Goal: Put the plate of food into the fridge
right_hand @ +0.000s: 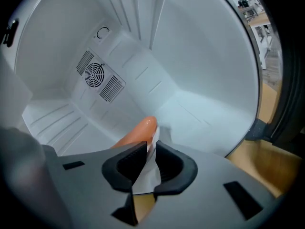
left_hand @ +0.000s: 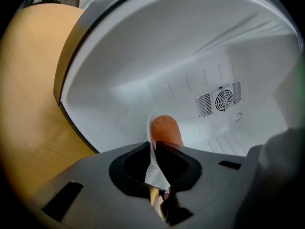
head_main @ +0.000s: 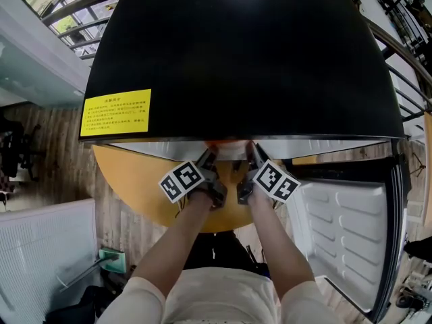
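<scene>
Narrowly parted, left tongs and right tongs pinch the plate (sausage aboard).

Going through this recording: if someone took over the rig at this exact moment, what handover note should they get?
Left gripper: shut on the rim of the plate.
Right gripper: shut on the same plate's rim.
The plate carries an orange piece of food and is inside the fridge compartment; the fridge door stands open.
Done: plate brought in through the opening.
Left: set it on the compartment floor (can't tell if it rests yet), open both jaws, withdraw, probably close the door.
</scene>
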The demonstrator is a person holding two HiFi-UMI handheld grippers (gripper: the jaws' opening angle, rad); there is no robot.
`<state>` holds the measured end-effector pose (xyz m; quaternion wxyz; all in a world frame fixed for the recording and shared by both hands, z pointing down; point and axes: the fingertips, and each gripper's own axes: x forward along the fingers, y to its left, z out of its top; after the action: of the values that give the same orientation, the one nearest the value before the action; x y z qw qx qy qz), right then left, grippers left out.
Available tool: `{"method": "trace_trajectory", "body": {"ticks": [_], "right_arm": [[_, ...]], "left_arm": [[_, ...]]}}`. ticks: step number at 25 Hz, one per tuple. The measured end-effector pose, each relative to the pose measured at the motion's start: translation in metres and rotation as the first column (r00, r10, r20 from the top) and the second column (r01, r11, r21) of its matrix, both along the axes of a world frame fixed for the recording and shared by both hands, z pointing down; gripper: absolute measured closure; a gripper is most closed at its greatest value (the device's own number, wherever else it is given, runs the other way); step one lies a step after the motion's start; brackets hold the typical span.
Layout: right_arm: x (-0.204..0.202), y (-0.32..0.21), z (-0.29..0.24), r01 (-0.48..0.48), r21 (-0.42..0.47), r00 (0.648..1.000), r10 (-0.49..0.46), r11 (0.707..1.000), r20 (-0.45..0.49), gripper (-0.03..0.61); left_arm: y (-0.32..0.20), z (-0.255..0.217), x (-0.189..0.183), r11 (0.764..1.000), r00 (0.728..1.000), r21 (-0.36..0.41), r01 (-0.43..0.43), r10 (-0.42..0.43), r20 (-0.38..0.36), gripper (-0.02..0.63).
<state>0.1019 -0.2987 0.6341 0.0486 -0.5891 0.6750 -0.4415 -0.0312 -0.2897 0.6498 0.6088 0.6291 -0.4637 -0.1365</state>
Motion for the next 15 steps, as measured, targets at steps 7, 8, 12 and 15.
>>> {"method": "trace_trajectory", "body": {"ticks": [7, 8, 12, 15], "right_arm": [[0.002, -0.007, 0.006, -0.004, -0.01, 1.0, 0.003, 1.0, -0.023, 0.511], [0.002, -0.007, 0.007, -0.001, -0.009, 1.0, 0.001, 1.0, -0.028, 0.511], [0.004, -0.009, 0.011, -0.002, -0.015, 0.999, 0.002, 1.0, -0.041, 0.511], [0.004, -0.01, 0.014, 0.006, -0.018, 0.998, -0.007, 1.0, -0.067, 0.506]], "left_arm": [[-0.006, 0.002, 0.003, 1.0, 1.0, -0.002, -0.006, 0.006, 0.025, 0.558], [-0.006, 0.003, 0.003, 1.0, 1.0, -0.002, -0.006, 0.006, 0.027, 0.558], [-0.008, 0.007, 0.005, 1.0, 0.999, -0.003, -0.01, 0.01, 0.041, 0.558], [-0.008, 0.01, 0.006, 1.0, 0.999, -0.005, -0.015, 0.015, 0.049, 0.558]]}}
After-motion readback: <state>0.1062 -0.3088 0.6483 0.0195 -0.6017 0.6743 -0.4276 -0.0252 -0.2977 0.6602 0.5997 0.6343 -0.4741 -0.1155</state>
